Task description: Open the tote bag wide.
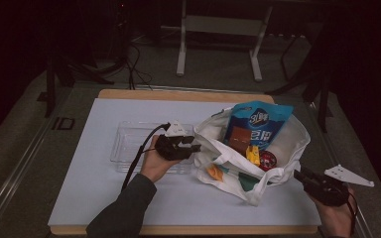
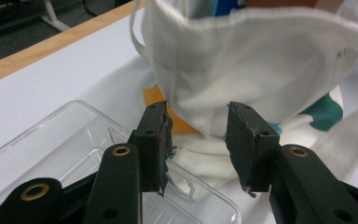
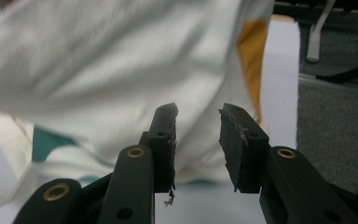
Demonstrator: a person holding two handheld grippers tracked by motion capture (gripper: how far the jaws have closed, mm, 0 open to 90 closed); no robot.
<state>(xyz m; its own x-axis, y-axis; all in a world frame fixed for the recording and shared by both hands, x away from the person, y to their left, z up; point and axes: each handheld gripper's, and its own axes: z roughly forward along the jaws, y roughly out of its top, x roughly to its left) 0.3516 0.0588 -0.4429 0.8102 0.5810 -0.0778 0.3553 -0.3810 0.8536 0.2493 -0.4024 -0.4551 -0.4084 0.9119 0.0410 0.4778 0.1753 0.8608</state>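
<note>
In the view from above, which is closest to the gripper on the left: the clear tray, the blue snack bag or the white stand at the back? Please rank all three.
From the left gripper, in the high view:
1. Clear tray: right under and beside it, on the mat.
2. Blue snack bag: to its right, standing in the white tote bag.
3. White stand: far behind, on the floor beyond the table.

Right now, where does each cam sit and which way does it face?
High view: above the person's side, facing forward and down on the table; shows both forearms, left gripper, right gripper.
Left gripper view: rides the left gripper, facing the white tote bag over the clear tray; open jaws show.
Right gripper view: rides the right gripper, facing the bag's cloth; open jaws show.
Shared: the bag appears in all three.
</note>
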